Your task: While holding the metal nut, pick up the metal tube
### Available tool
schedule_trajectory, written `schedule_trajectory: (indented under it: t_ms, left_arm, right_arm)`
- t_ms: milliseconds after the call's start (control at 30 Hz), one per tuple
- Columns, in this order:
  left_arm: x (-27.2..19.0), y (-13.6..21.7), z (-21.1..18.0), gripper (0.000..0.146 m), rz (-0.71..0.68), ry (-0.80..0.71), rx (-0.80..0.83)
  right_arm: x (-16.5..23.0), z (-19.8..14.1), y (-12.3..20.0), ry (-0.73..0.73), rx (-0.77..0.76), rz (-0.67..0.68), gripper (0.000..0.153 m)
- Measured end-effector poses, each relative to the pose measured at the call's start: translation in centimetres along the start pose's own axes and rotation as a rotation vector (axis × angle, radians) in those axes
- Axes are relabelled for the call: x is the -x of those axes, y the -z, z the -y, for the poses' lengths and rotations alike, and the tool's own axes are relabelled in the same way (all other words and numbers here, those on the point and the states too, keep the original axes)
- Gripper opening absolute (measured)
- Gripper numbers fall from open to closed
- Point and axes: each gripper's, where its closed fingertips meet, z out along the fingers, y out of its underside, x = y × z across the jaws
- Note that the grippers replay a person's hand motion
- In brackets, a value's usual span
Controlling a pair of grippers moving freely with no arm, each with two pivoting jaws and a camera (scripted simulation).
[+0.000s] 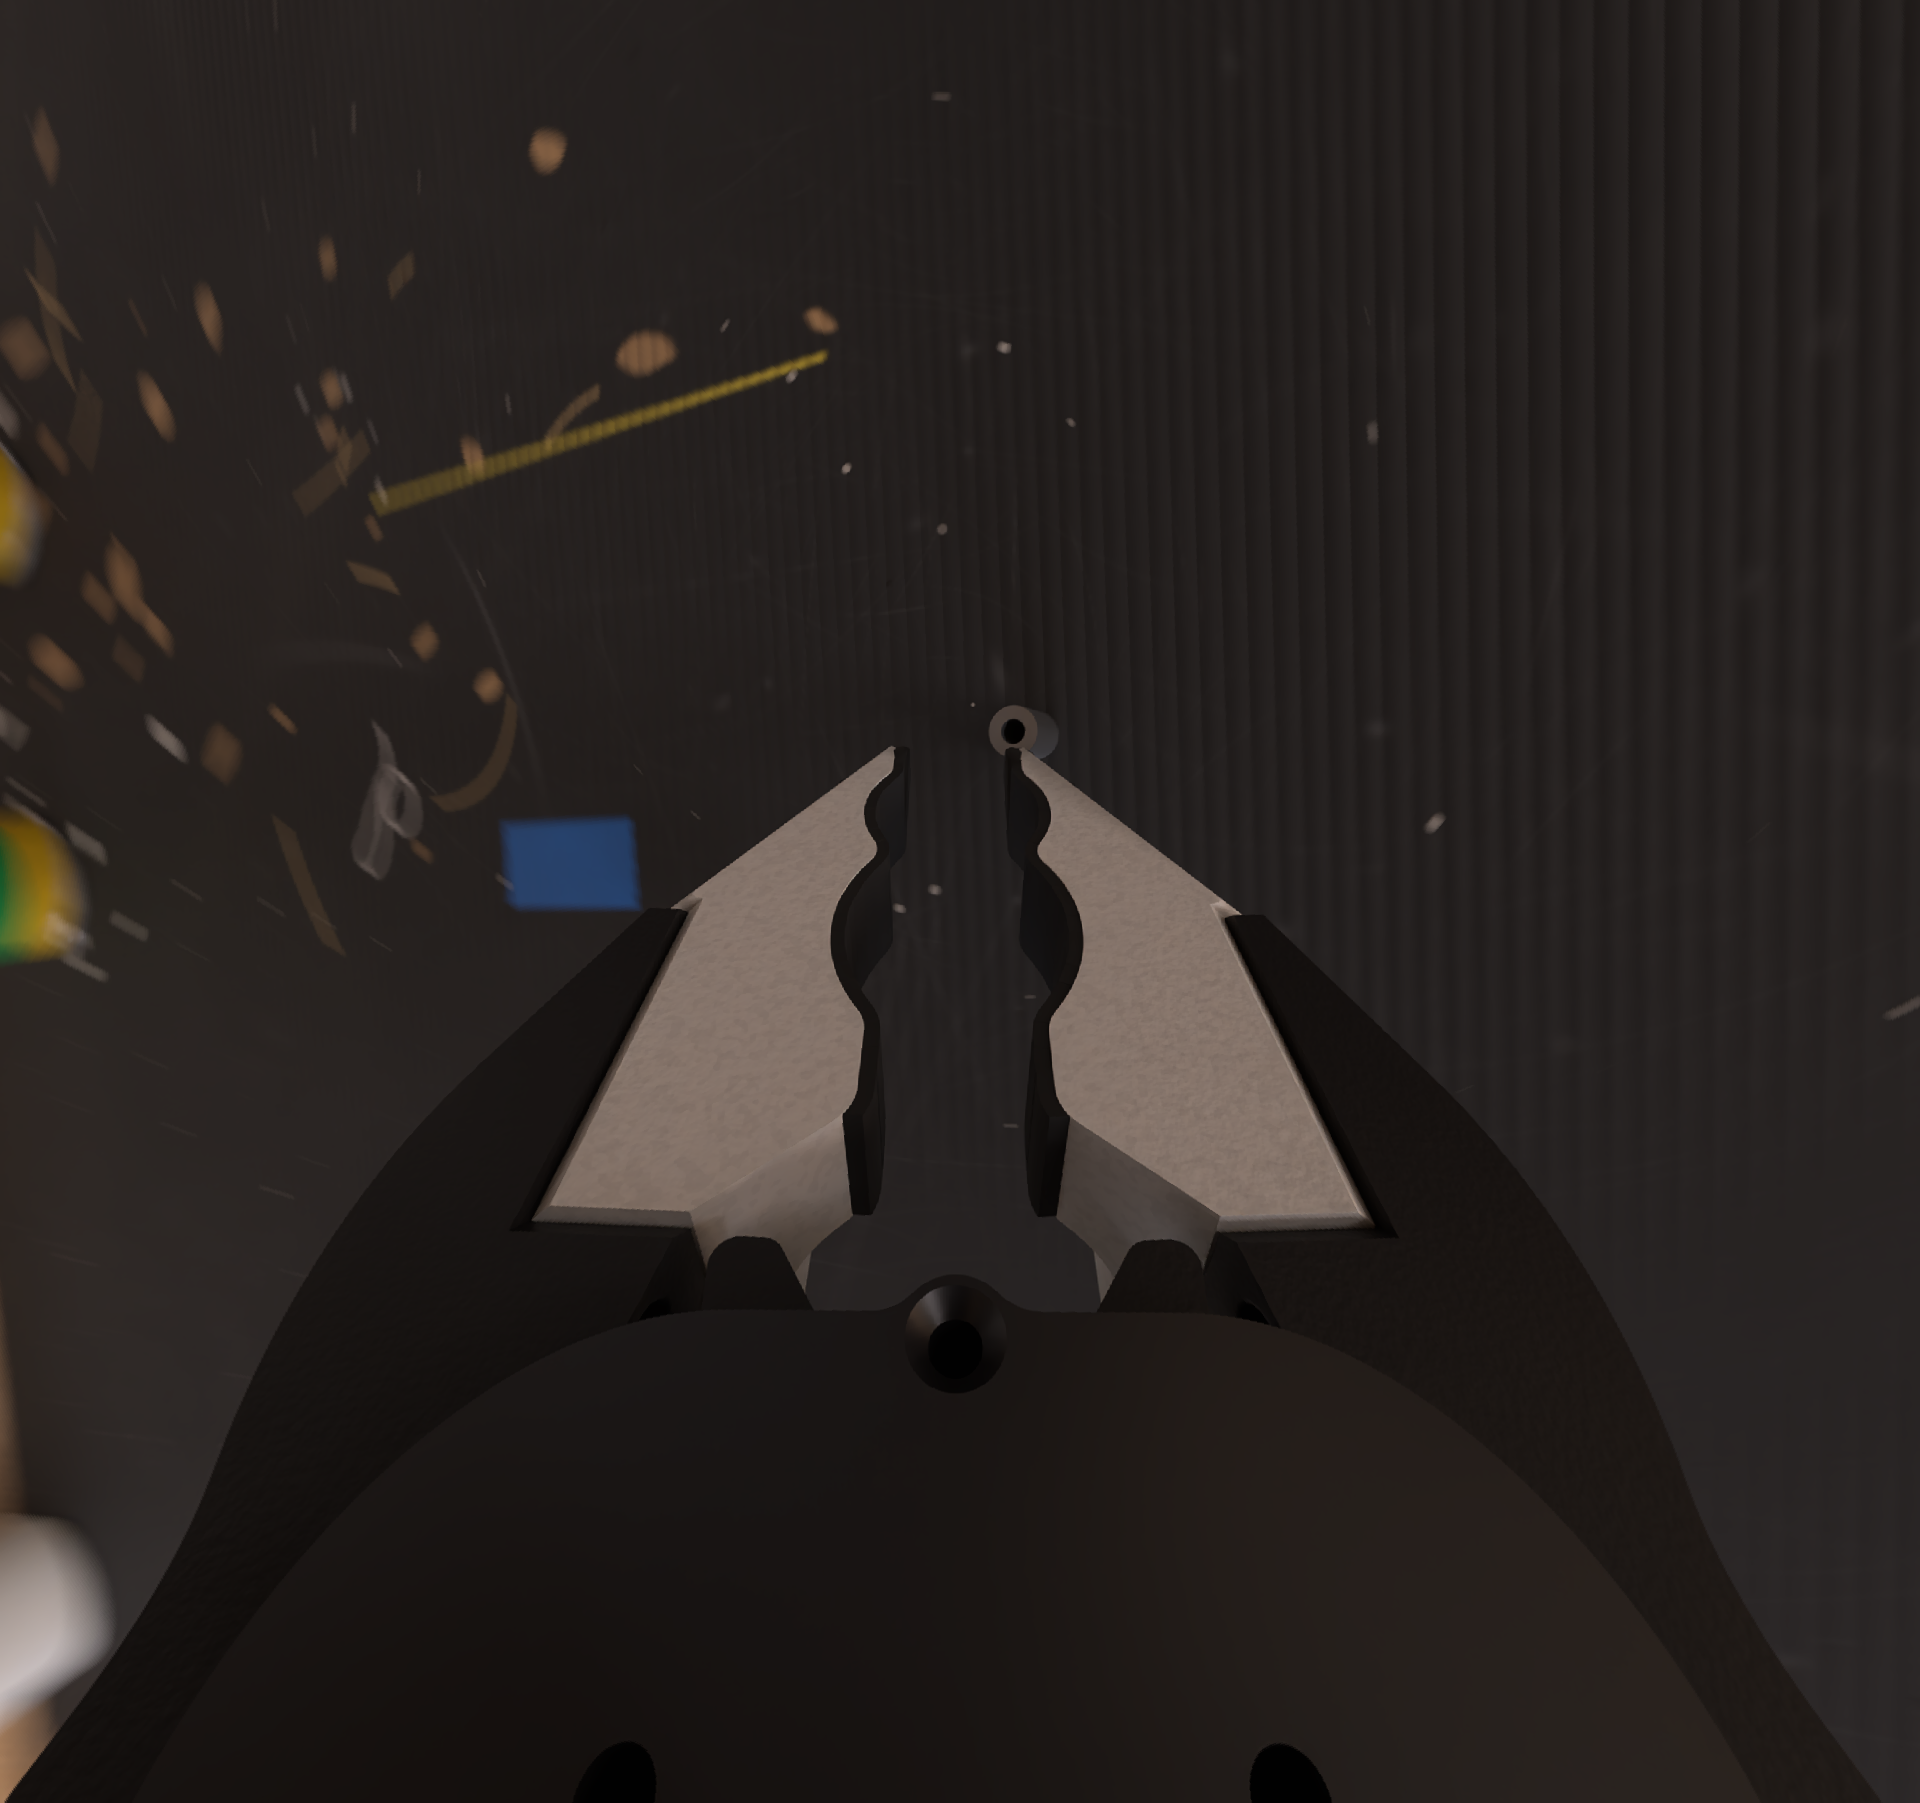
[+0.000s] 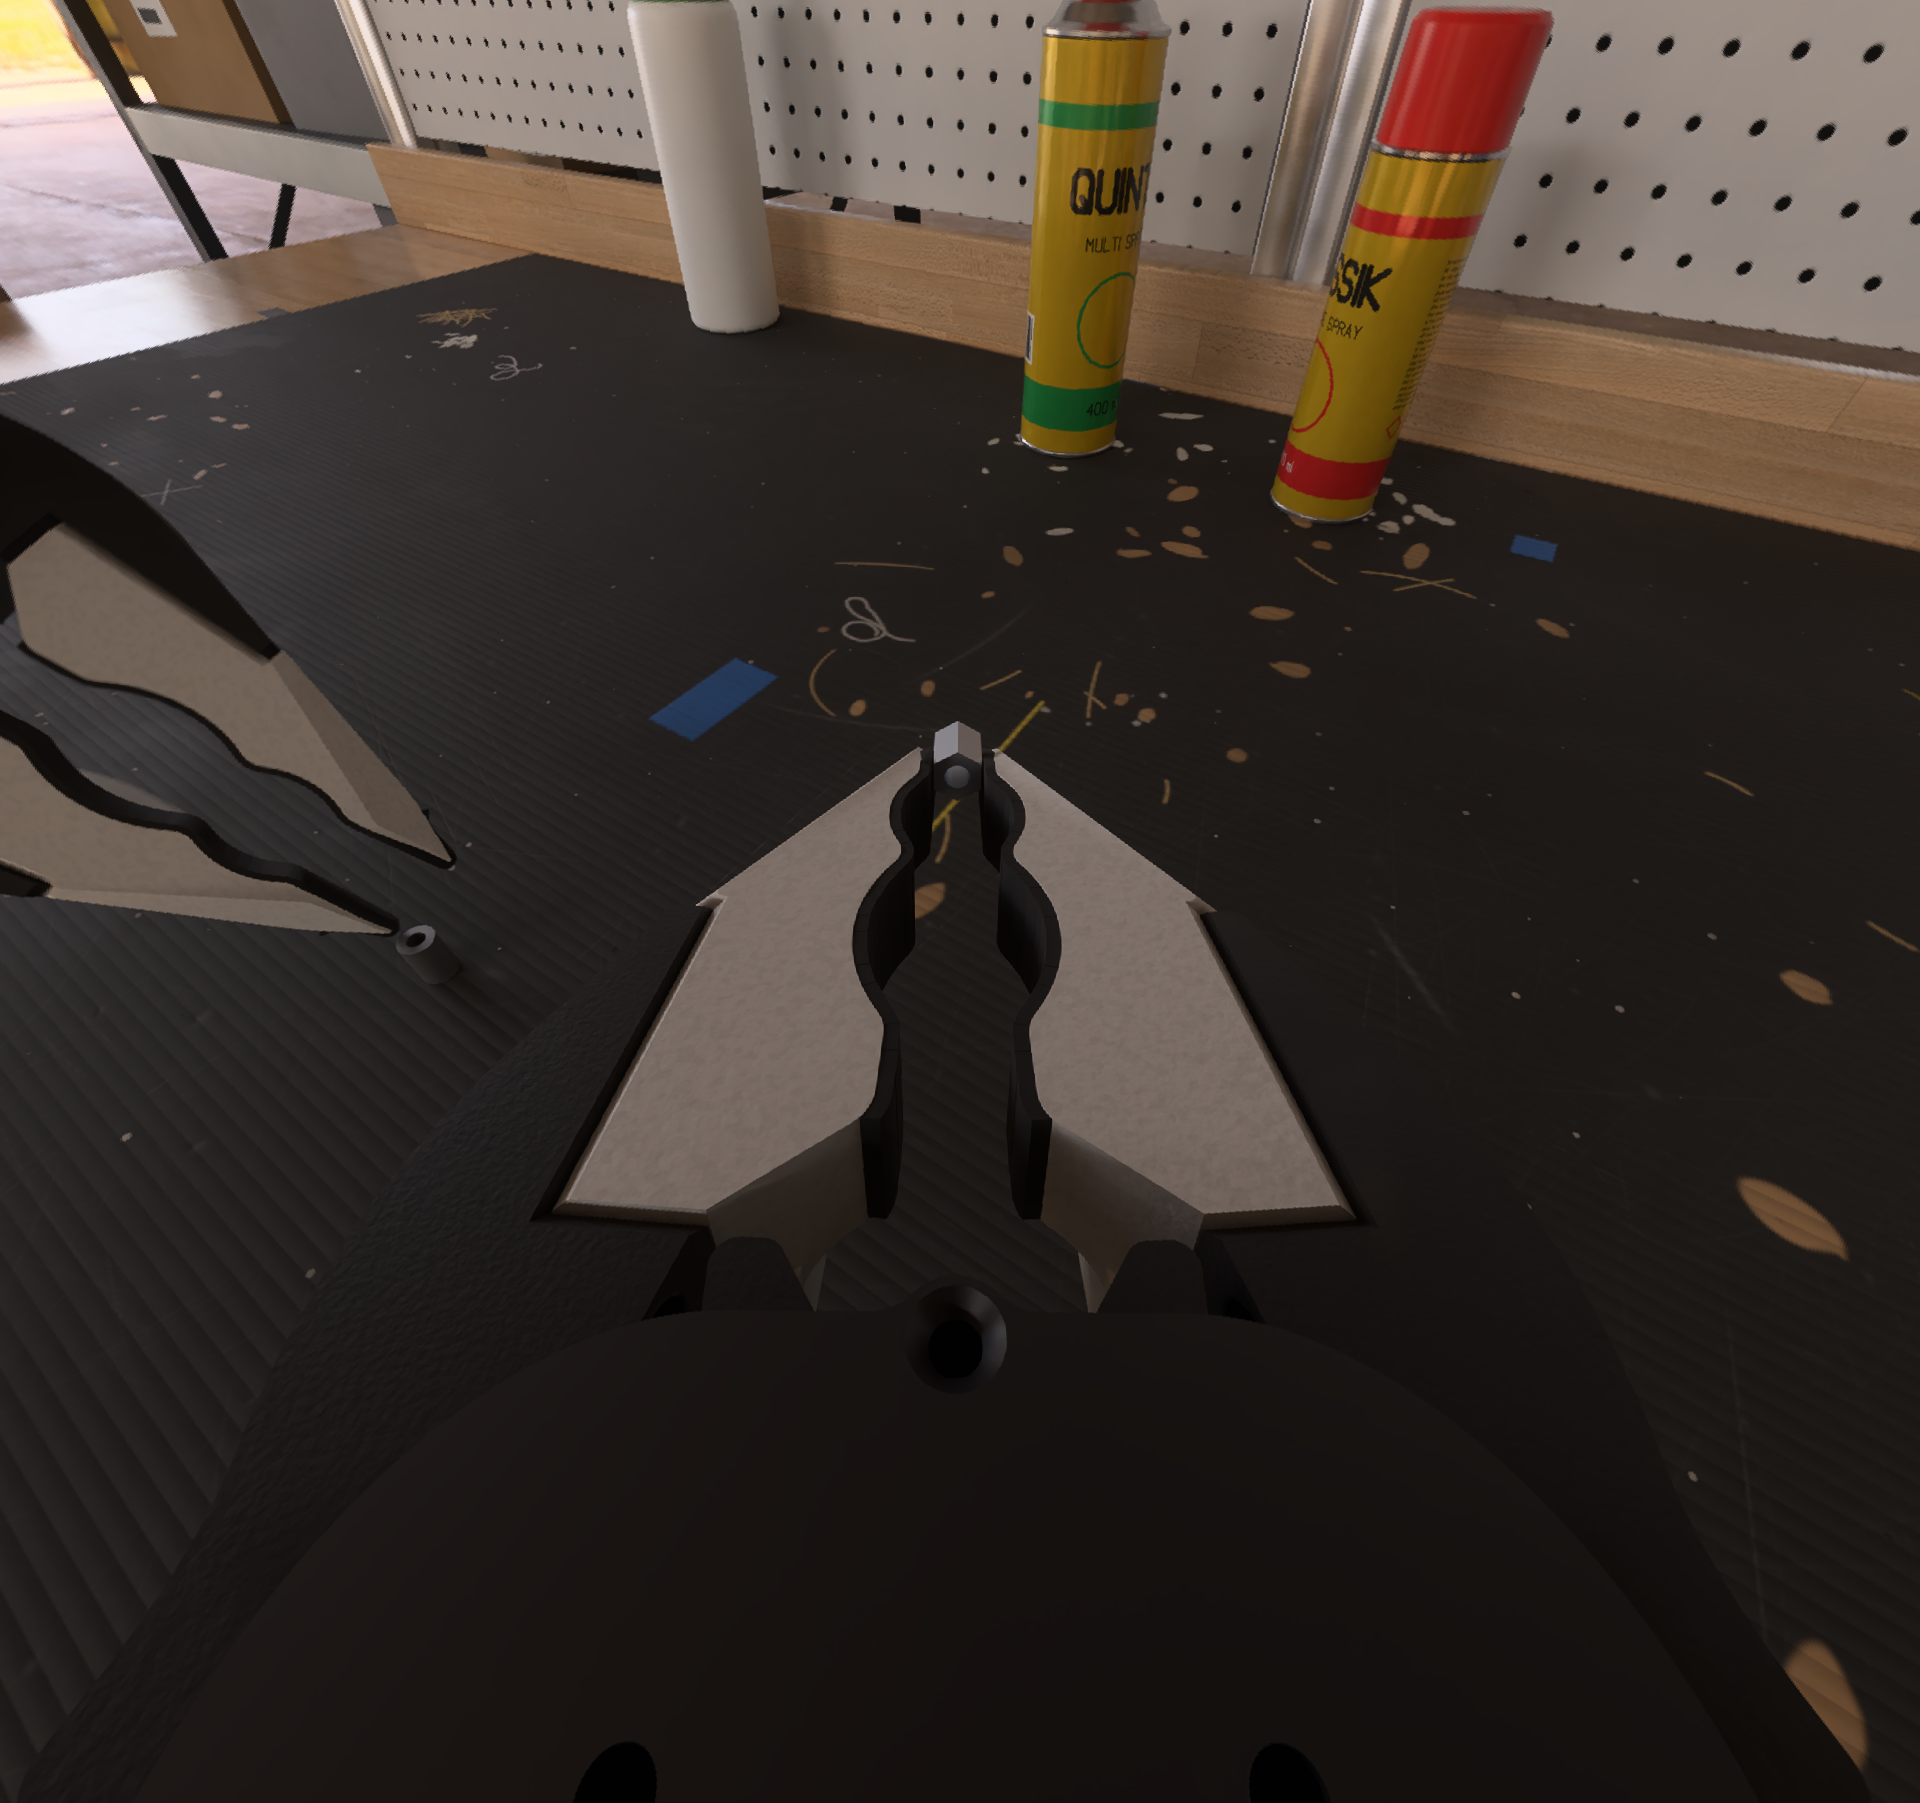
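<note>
Metal tube (image 1: 1020, 730) off my left tool (image 1: 956, 754) tip.
Left tool apart; right tool (image 2: 957, 764) clamps the nut (image 2: 956, 754). Tube looks light, stiff, slick: I'd pinch mid-wall.

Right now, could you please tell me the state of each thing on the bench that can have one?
right gripper: shut on the metal nut, held at its tips.
left gripper: open, nothing between its fingers.
metal tube: on the mat, ungrasped, just off the left gripper's tip.
white bottle: upright, green cap on.
two spray cans: both upright, red caps on.
</note>
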Motion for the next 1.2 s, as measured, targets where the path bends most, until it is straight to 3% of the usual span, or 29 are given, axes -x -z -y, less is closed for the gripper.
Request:
schedule_trajectory:
  t_ms: [167,333,467,600,800,1200]
  left_arm:
    - [-1.8,1.4,2.3,0.023,-0.176,0.677,-0.076]
    - [-0.1,1.5,2.7,0.023,-0.038,1.045,-0.075]
    - [-0.2,0.8,2.6,0.023,-0.124,1.274,-0.029]
    - [-0.4,0.0,1.4,0.023,-0.126,1.328,0.106]
    - [-0.2,-1.5,1.3,0.024,-0.121,1.337,0.184]
    - [-0.7,-1.9,1.1,0.009,-0.121,1.319,0.231]
  right_arm:
    - [-0.1,0.2,0.0,-0.004,-0.008,0.002,0.008]
    - [0.2,0.5,-0.1,-0.004,-0.013,0.020,0.008]
    - [0.6,0.4,-0.1,0.005,-0.012,0.033,0.008]
    - [0.7,0.7,0.0,-0.002,-0.022,0.042,0.008]
    - [0.8,1.2,0.4,-0.011,-0.047,0.052,0.008]
    - [1.4,1.6,0.7,-0.010,-0.064,0.078,0.008]
